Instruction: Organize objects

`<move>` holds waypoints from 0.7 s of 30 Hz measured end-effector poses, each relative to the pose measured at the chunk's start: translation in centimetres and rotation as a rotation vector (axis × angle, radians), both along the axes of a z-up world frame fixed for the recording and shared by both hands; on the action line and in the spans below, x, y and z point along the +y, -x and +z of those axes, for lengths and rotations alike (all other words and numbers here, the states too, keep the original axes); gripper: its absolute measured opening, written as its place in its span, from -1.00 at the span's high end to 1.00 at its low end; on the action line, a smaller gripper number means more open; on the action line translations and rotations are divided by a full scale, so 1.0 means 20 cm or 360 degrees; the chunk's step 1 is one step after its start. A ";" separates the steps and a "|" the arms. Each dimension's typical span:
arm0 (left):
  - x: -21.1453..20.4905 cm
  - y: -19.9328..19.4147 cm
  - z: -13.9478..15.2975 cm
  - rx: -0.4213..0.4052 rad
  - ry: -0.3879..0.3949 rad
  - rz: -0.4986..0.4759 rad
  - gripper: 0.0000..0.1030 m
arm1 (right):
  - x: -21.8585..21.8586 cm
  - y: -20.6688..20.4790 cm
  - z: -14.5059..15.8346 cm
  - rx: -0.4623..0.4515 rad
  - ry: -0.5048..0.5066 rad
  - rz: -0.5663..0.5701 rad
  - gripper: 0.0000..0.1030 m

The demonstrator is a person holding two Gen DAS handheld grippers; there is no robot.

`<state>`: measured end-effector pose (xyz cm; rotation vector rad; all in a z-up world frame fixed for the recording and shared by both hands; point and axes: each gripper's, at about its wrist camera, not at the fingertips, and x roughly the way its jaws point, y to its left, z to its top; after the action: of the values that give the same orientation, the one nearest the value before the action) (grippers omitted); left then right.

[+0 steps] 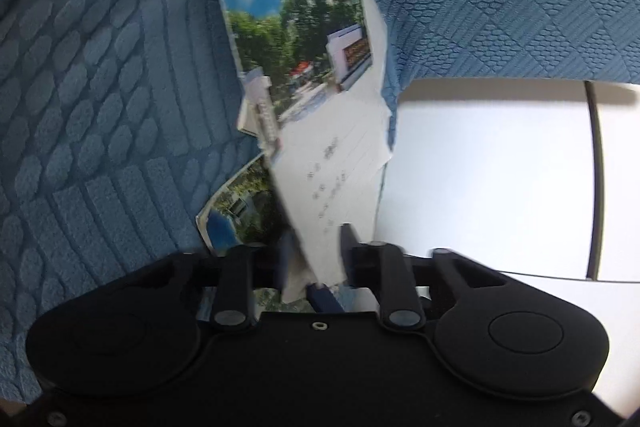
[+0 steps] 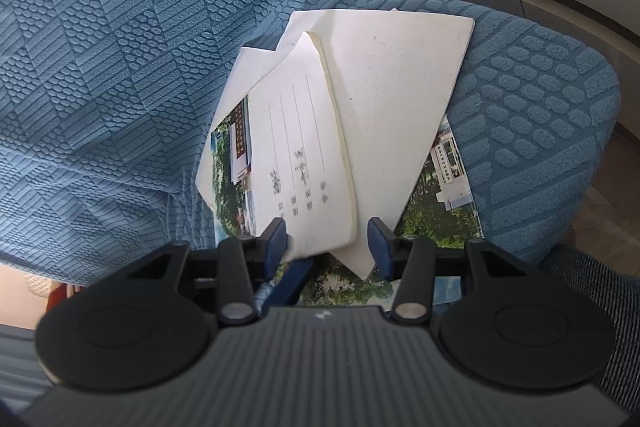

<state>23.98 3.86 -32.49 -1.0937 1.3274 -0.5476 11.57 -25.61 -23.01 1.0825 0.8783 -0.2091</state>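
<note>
A loose pile of booklets lies on a blue textured cushion (image 1: 100,107). My left gripper (image 1: 318,255) is shut on the near corner of a white booklet with ruled lines and print (image 1: 332,179), which stands tilted above the pile. Behind it are a booklet with a photo cover of trees and a building (image 1: 296,27) and another photo cover (image 1: 240,211). In the right wrist view the same lined booklet (image 2: 300,147) has its corner between the fingers of my right gripper (image 2: 328,243). The left fingertip (image 2: 276,243) touches it and the right pad stands a little apart.
A larger white sheet (image 2: 400,87) and a photo-cover booklet (image 2: 436,203) lie under the lined one. The cushion's rounded edge (image 2: 580,115) drops off at the right. A pale smooth floor (image 1: 492,179) lies beside the cushion. A grey knitted sleeve (image 2: 592,291) shows at lower right.
</note>
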 end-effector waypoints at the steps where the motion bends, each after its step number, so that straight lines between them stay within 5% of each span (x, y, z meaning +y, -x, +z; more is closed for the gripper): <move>1: 0.00 0.00 0.00 -0.0003 -0.0005 0.0009 0.86 | 0.00 0.01 0.00 -0.0018 -0.0011 -0.0020 0.06; 7: 0.04 0.00 0.12 -0.0138 0.0015 0.0016 0.92 | -0.01 0.05 -0.01 -0.0152 -0.0082 -0.0080 0.04; 15: 0.18 0.02 0.28 -0.0197 0.0133 0.0027 0.95 | 0.00 0.05 -0.03 -0.0261 -0.0205 -0.0082 -0.10; 21: 0.33 0.05 0.34 -0.0205 0.0111 0.0021 0.95 | 0.01 0.05 -0.01 -0.0299 -0.0205 -0.0098 -0.10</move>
<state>22.96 10.49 -25.60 -1.1047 1.1958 -0.6479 10.57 -25.38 -23.26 1.2293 0.6976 -0.1010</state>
